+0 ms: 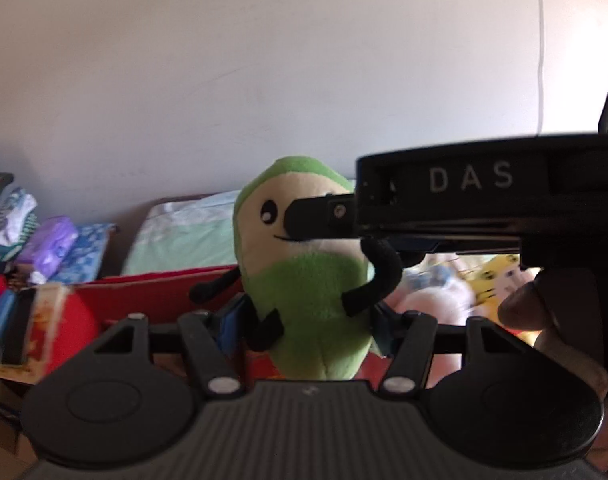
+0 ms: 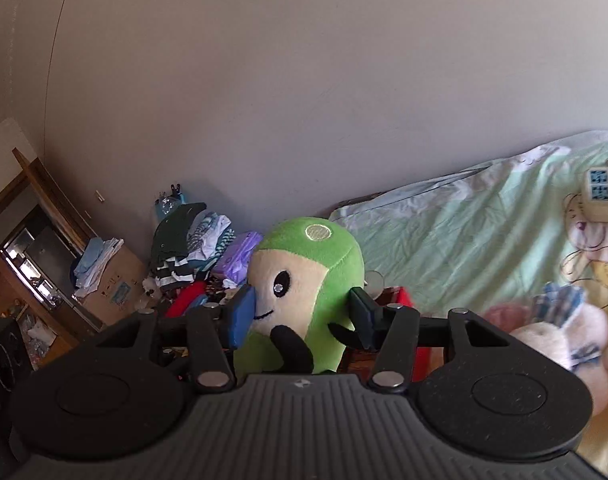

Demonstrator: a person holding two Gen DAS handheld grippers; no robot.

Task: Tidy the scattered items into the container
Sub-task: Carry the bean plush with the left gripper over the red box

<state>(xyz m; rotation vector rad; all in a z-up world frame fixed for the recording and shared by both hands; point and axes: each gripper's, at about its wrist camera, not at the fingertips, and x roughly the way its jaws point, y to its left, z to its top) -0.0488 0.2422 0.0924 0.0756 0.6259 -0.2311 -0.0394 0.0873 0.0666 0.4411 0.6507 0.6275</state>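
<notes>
A green and cream plush toy (image 1: 308, 280) with black arms and legs stands upright between the blue pads of my left gripper (image 1: 308, 324), which is shut on its lower body. A finger (image 1: 312, 220) of my right gripper reaches in from the right and presses on the toy's face. In the right wrist view the same plush toy (image 2: 304, 276) has its head clamped between the pads of my right gripper (image 2: 304, 316). A red container (image 1: 156, 292) lies just behind and below the toy, its red edge (image 2: 404, 296) also showing past the right pad.
A bed with a pale green sheet (image 2: 464, 240) runs along the wall. A white bunny plush (image 2: 564, 344), a yellow plush (image 1: 492, 280) and a block toy (image 2: 604, 192) lie on it. Piled clothes (image 2: 192, 240) and a cardboard box (image 2: 116, 280) stand at the left. A thumb (image 1: 520, 308) shows at right.
</notes>
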